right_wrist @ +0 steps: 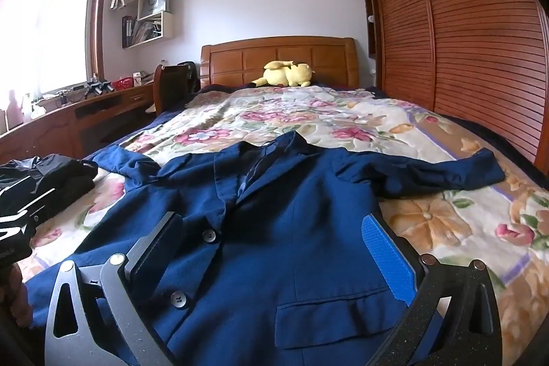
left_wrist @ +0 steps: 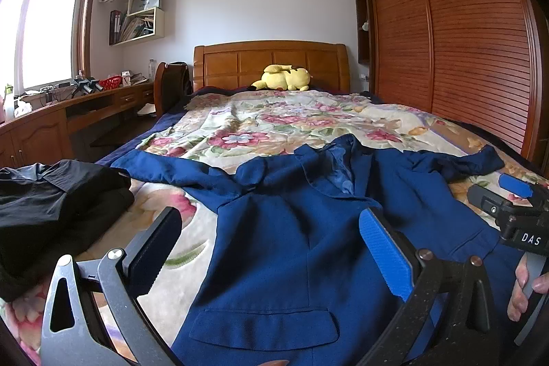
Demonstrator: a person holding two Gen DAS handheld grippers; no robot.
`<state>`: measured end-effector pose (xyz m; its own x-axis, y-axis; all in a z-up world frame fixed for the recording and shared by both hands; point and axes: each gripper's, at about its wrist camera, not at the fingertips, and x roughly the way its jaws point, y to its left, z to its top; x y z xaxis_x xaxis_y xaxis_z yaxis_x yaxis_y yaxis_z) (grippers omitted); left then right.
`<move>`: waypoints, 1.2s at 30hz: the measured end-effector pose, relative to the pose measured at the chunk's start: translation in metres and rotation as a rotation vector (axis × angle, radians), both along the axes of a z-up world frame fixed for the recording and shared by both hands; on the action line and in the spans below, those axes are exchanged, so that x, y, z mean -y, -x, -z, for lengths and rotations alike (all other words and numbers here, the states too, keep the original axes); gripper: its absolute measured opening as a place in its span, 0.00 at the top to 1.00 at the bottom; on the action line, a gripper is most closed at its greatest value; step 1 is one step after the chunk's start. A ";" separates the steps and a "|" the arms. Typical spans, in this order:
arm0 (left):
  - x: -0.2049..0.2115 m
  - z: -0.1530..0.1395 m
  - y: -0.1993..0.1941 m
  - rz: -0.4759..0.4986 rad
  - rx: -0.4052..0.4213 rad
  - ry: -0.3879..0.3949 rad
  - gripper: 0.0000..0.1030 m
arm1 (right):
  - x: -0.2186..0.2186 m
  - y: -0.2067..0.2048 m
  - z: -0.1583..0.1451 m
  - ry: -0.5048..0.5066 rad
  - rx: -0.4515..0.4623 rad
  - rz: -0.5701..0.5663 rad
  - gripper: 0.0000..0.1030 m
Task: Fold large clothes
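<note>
I'm holding both tools over a navy blazer (right_wrist: 291, 228) that's lying face-up on the floral bedspread (right_wrist: 463, 228), collar toward the wooden headboard (right_wrist: 278, 57), sleeves lying out to either side. My left gripper (left_wrist: 271, 249) is hanging w/ jaws spread wide, nothing between the pads, above the jacket's left half and a flap pocket (left_wrist: 264, 328). My right gripper (right_wrist: 278, 252) is likewise standing wide open & empty over the front.

Left wrist view only: the right tool's body w/ its blue pad is showing at the frame's right edge, my right hand (left_wrist: 521, 290) wrapping its handle; the blazer's shiny lining (left_wrist: 343, 174) is peeking out at the lapels; a heap of black clothes (left_wrist: 51, 211) is sitting big at the left, apart from the blazer.

Right wrist view only: two dark buttons (right_wrist: 208, 235) are showing down the closed front, plus the other flap pocket (right_wrist: 339, 318); the black heap is looking smaller, near the left sleeve, w/ white stripes visible at the left edge.

Both views: a yellow plush toy (right_wrist: 288, 74) is lying by the headboard, slatted wardrobe doors (right_wrist: 480, 40) are running along the right, a desk (left_wrist: 68, 115) is standing under the window at left.
</note>
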<state>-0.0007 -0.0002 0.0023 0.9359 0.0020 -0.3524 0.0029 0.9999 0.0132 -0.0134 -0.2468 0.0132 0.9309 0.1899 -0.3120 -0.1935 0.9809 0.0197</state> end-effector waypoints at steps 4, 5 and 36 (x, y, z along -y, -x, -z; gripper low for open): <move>-0.002 -0.003 0.003 0.000 0.002 0.002 0.00 | 0.001 0.000 0.000 0.001 0.001 0.001 0.00; -0.002 -0.003 0.003 0.001 0.003 0.002 0.00 | 0.001 0.000 -0.001 0.000 0.001 0.001 0.00; 0.004 -0.011 0.005 -0.004 0.011 0.003 0.00 | 0.002 0.001 -0.001 0.000 0.009 0.015 0.00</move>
